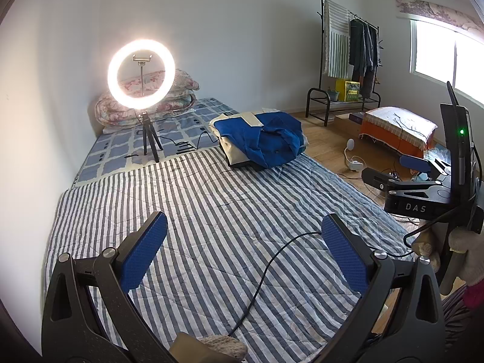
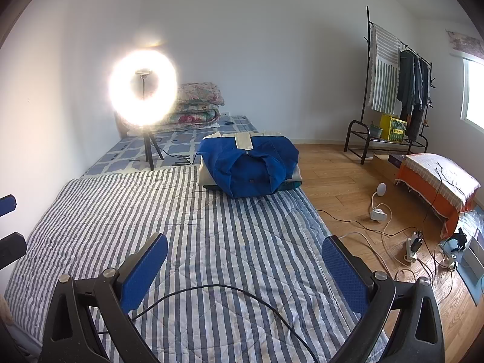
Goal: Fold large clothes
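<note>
Bedroom, white walls, wood floor; low bed (image 2: 90, 211) under striped quilt (image 2: 211, 242), bare across its near half. Ring light (image 1: 141, 74) on small tripod, lit, at far left of bed, glare washing out its centre in right wrist view. Folded floral bedding (image 1: 181, 90) stacked behind it against wall. Blue garment (image 2: 248, 166) with cream trim, heaped loosely atop a stack of folded pale clothes (image 2: 208, 175), at far right edge of quilt, well apart from both grippers; count of items beneath not readable, possibly three or four. Clothes rack (image 2: 393, 90) with hanging garments at far right; orange-skirted stool (image 2: 438, 181), cables and power strips on floor. Left gripper (image 1: 242, 242): fingers spread wide, empty, over bare quilt. Right gripper (image 2: 243, 260): fingers likewise spread, empty, a loose black cable (image 2: 242, 290) trailing between. Step in hand, by judgement: fetching next garment, none yet laid out for folding. Next move calls for a reach forward to the heap, a pinch on blue garment at collar or shoulders, then a drag onto open quilt for spreading flat.
</note>
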Motion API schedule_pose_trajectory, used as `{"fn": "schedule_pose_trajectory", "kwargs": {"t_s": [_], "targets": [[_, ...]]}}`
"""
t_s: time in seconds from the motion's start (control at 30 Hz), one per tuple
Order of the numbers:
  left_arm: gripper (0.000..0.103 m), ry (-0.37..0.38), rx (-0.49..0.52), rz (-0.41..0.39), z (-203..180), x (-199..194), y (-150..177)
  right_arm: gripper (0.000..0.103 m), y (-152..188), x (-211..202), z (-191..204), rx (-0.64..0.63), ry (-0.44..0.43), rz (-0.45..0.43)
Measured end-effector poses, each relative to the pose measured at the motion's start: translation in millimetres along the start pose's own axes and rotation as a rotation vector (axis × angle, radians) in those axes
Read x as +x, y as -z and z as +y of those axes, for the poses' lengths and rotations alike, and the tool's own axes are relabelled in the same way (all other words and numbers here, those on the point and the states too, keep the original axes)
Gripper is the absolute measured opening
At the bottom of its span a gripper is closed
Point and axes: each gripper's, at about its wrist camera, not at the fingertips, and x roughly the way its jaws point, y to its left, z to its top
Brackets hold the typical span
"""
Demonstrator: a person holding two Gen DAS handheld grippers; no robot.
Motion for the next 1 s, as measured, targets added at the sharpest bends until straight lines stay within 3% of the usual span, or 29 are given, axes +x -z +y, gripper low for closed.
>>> {"fn": "schedule_pose_trajectory", "kwargs": {"t_s": [1.0], "targets": [[0.103,-0.03,0.019,-0.037,0.1,-7.2,-1.9,0.103,3.1,-3.6,2.1,-0.005,0.007,0.005]]}}
